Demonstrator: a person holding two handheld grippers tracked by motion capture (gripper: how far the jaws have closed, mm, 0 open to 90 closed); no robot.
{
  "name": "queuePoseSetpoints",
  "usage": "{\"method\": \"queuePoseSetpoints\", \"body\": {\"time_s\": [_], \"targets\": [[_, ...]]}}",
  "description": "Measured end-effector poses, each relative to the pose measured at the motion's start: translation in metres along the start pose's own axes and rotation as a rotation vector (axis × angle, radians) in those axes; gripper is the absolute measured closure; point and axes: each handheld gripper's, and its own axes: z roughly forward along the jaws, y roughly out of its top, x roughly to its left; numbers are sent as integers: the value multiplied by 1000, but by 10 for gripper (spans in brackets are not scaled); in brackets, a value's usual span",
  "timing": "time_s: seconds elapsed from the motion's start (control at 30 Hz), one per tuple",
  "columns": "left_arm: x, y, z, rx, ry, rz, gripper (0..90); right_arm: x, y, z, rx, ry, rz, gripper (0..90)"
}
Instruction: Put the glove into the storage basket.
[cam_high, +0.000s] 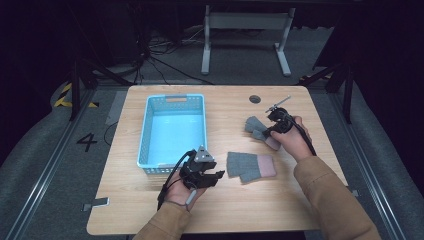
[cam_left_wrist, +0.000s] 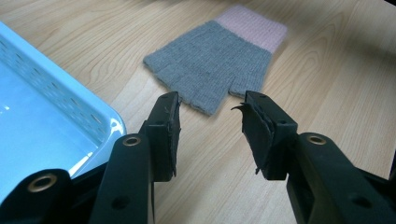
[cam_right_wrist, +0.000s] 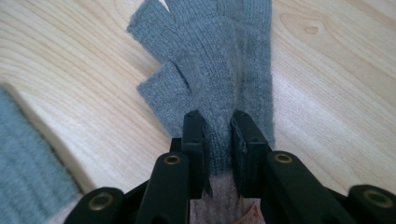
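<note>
On the pale wooden desk (cam_high: 225, 210), the right gripper (cam_right_wrist: 218, 122) pinches the far grey knitted fingerless glove (cam_right_wrist: 219, 56), best lifted straight toward the light blue plastic basket (cam_high: 145, 135), while the left gripper (cam_left_wrist: 210, 116) waits unclenched near the second grey glove (cam_left_wrist: 215, 60).

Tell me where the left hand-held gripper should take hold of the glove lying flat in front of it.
Probably the pink cuff of the glove: a straight band clear of the split finger stubs. It lies flat on the table, so come down from above and pinch the fabric up. The left hand-held gripper stands open, short of it.
</note>
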Motion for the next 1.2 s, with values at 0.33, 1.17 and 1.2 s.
{"method": "queuePoseSetpoints", "body": {"time_s": [0.33,1.17,1.2], "targets": [[0,0,1,6,0,3,571,4,-3,-30,-48,9,-40,774],[-1,-1,1,11,2,2,571,56,-23,-91,-147,122,-245,771],[-1,-1,1,13,2,1,571,56,-23,-91,-147,122,-245,771]]}}
